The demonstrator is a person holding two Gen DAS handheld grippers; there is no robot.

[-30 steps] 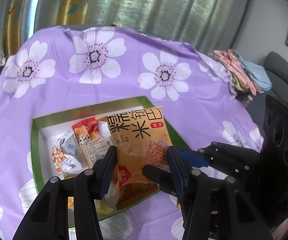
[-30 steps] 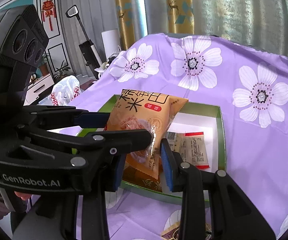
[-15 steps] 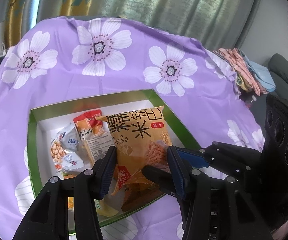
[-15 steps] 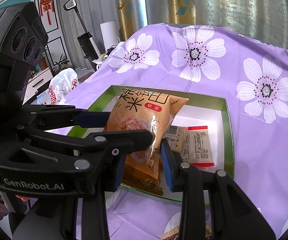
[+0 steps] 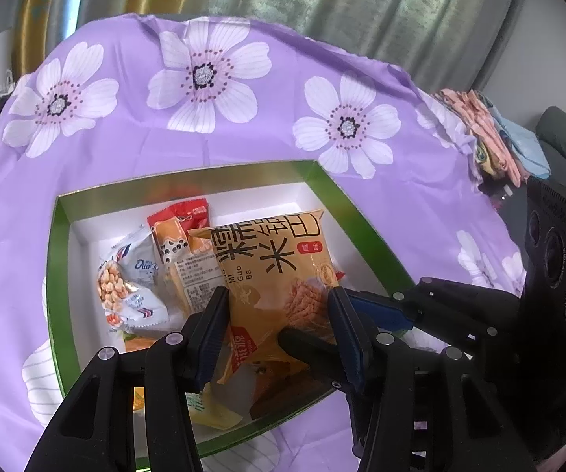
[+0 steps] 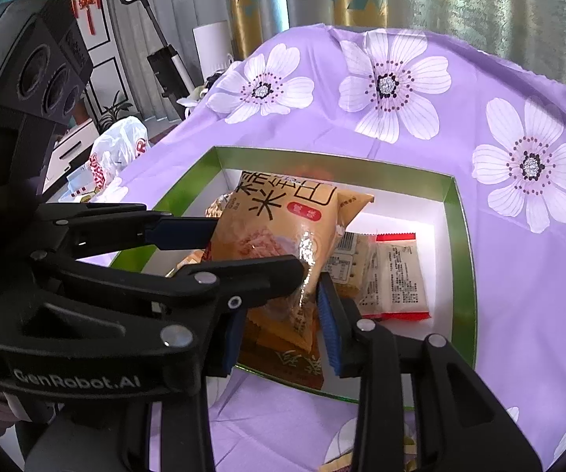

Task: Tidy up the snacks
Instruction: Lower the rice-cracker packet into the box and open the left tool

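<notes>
**Ana:** Snacks first: where is the orange packet [image 5: 271,271]?

**Ben:** Upright over the near half of the green-rimmed box [image 5: 52,275], which sits on the table's purple flowered cloth [image 5: 243,137]. Its lower end hangs above other packets. I cannot tell whether it touches them.

**Ana:** And who has it?

**Ben:** Both, as far as I can judge. The left claw [image 5: 277,293] is closed across the packet's lower width, pads against each side. The right claw [image 6: 281,299] grips the same lower part from the other side, with the film filling its gap.

**Ana:** How will it handle?

**Ben:** Light, I'd say, and puffed with air. The film looks glossy, so probably slippery, and the contents are likely brittle. Squeeze hard and they may crumble, or the bag could pop.

**Ana:** Best hold?

**Ben:** The flat crimped seam at the bottom, or a gentle pinch low on the body. The peanut packet [image 5: 129,287] and the red-ended packet [image 6: 395,279] lie in the box, so there is room between them.
</notes>
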